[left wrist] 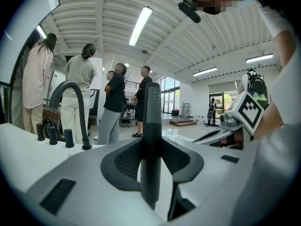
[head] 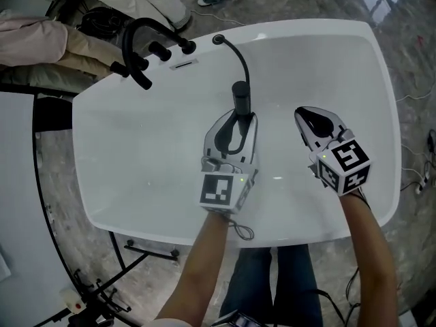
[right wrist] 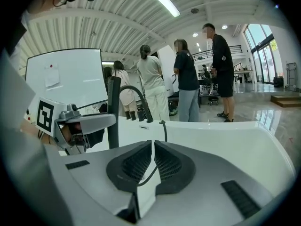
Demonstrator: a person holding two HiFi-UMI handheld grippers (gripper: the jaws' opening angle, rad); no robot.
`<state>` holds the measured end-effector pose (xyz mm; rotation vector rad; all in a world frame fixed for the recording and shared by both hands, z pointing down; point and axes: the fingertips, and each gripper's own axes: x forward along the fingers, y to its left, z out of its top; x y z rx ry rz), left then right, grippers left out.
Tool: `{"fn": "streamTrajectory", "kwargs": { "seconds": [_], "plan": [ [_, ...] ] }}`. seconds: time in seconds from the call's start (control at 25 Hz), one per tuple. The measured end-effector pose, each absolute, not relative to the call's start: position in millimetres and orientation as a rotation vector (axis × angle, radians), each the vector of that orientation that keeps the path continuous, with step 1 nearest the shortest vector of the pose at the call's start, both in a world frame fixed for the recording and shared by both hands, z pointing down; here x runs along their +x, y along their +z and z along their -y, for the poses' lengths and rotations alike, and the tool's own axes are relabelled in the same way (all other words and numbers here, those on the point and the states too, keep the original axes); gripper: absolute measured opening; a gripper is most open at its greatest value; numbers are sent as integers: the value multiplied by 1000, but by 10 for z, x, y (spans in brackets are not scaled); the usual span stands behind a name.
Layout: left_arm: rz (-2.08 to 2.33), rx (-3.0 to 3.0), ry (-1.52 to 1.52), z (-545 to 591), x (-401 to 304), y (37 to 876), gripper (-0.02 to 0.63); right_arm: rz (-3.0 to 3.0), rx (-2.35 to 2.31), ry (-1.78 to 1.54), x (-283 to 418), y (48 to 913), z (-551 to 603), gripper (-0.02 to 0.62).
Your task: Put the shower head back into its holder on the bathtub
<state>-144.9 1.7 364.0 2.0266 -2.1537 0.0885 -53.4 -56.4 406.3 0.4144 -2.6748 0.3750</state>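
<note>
The white bathtub [head: 136, 155] is hard and slick, so a dropped fitting would knock and slide. The holder probably sits among the black faucet [head: 139, 29] fittings on the far rim, though I cannot tell which. The left tongs [head: 238, 118] are clamped on the black shower head [head: 240, 95], upright over the basin, and its round handle could twist in the grip. The hose [head: 240, 56] may tug it off line. The right tongs [head: 315, 120], together and empty, give no support.

Left gripper [head: 237, 119] is out ahead, jaws clamped on the shower head handle [left wrist: 151, 126], which stands upright between them. Right gripper [head: 314, 119] hovers beside it, jaws drawn nearly together, nothing gripped. Both forearms [head: 197, 271] reach forward, side by side.
</note>
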Motion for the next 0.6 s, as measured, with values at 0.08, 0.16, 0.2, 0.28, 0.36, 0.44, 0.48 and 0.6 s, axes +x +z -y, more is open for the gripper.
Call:
{"fn": "streamTrajectory", "kwargs": {
  "seconds": [0.08,0.16,0.2,0.28,0.36,0.44,0.48,0.6],
  "plan": [
    [2186,2007,69,-39,-1525,3491,126,2688,405,373,-569,3967,562,8],
    [2223,1994,59,-61,-1593,3337,126,2701,397,374,-600,3877,561,8],
    [2241,1989,51,-69,-1626,3257,126,2707,392,373,-614,3834,563,8],
    [2277,1975,31,-81,-1692,3098,126,2717,379,368,-634,3754,570,8],
    [2311,1956,0,-96,-1756,2951,126,2723,365,360,-639,3687,574,8],
    [2338,1928,-35,-124,-1826,2823,126,2728,347,344,-647,3631,549,8],
    [2353,1913,-49,-139,-1860,2757,126,2730,337,332,-653,3599,529,8],
    [2392,1888,-79,-171,-1919,2528,126,2738,332,320,-650,3458,486,8]
  ]
}}
